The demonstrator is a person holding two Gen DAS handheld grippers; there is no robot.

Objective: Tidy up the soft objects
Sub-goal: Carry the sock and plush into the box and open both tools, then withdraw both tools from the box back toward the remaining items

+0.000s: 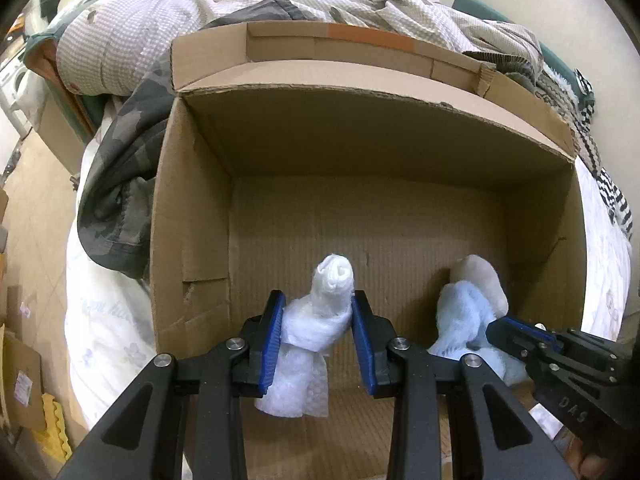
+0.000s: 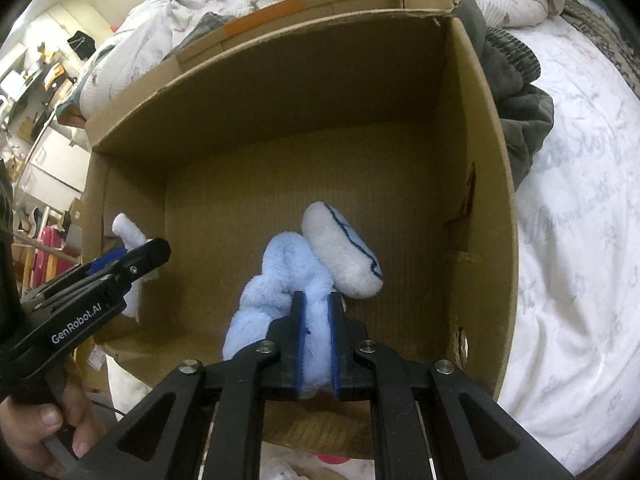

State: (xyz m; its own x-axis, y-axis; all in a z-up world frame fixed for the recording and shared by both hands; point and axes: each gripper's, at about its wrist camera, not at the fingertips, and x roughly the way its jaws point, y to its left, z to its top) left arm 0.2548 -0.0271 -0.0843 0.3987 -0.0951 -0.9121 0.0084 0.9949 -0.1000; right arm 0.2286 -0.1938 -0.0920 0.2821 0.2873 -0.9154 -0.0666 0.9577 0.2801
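left tongs: I see my left gripper [image 1: 318,312] clamped on a white fluffy rolled cloth [image 1: 316,320], blue pads pressing both its sides, pointing steeply down into the box.
right tongs: my right gripper [image 2: 316,304] is pinched nearly together on a pale blue plush toy [image 2: 276,280], fur squeezed between the pads.
white cloth: hangs from the left pads above the box floor, rolled end forward, loose tail drooping below.
blue plush: inside the box; its white stitched part [image 2: 340,252] sticks out ahead of the right pads. I can't tell if it touches the floor.
box: open brown cardboard box [image 1: 192,208] on a bed, floor bare apart from these two items.
surroundings: white printed bedsheet [image 2: 580,240] beside the box, rumpled checked quilt [image 1: 132,28] and dark camouflage garment [image 1: 120,184] against its far and left walls.
hand: a person's hand [image 2: 36,428] grips the left handle.
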